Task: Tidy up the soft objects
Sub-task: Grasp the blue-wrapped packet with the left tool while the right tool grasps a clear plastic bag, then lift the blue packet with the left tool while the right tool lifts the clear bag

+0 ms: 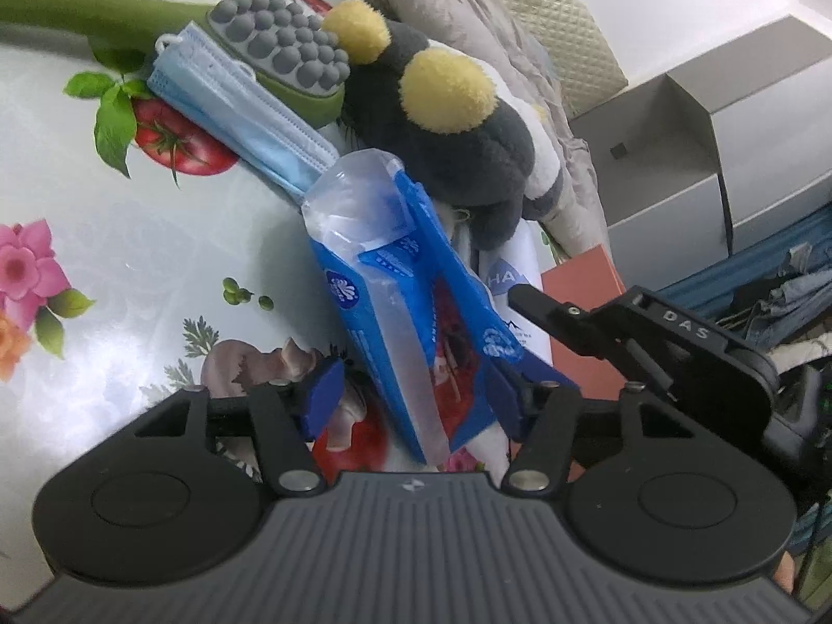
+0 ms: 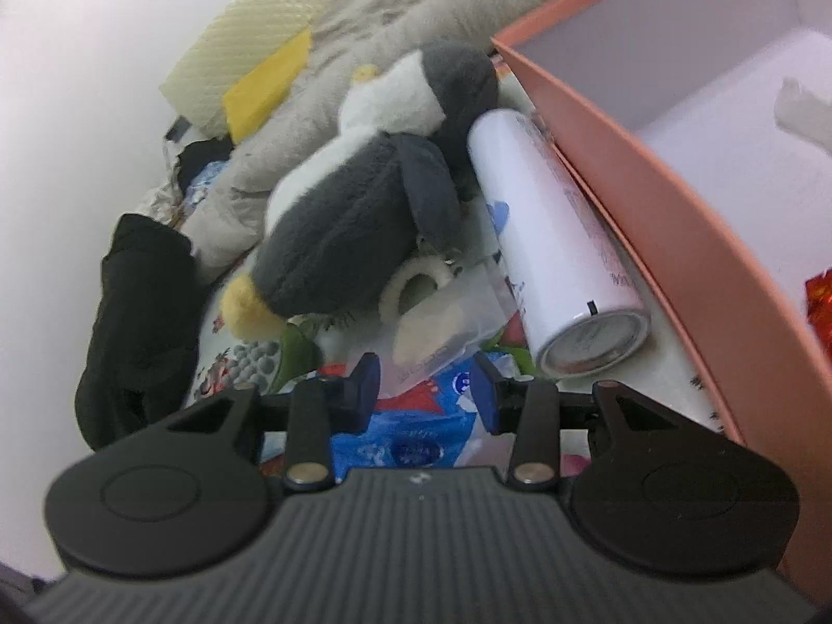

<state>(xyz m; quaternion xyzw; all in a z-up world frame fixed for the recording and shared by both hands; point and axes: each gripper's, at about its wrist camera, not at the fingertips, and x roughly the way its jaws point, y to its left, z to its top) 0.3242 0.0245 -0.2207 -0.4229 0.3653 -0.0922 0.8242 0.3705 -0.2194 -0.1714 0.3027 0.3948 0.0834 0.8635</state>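
- On the table [image 1: 104,239], under its flowered cloth, a stack of blue face masks [image 1: 234,104] lies at the far left, its long axis running from far left to near right.
- A green massager with grey knobs [image 1: 281,47] lies across the far end of the masks, its handle reaching off to the left.
- The blue tissue pack [image 1: 395,312] stands tilted between the pads of the left tool [image 1: 416,400], long axis running from near to far, its clear end pointing far toward the masks.
- The left tool stands about half open; its right pad touches the pack's edge, while the left pad is apart from it.
- The plush penguin [image 1: 457,130] lies on its side just beyond the pack, yellow feet toward the left.
- The right tool [image 2: 426,395] is partly open over a clear bag [image 2: 442,327]; whether it grips anything I cannot tell.
- A white can [image 2: 561,229] lies against the pink box [image 2: 676,239] at the right, its base toward the camera.
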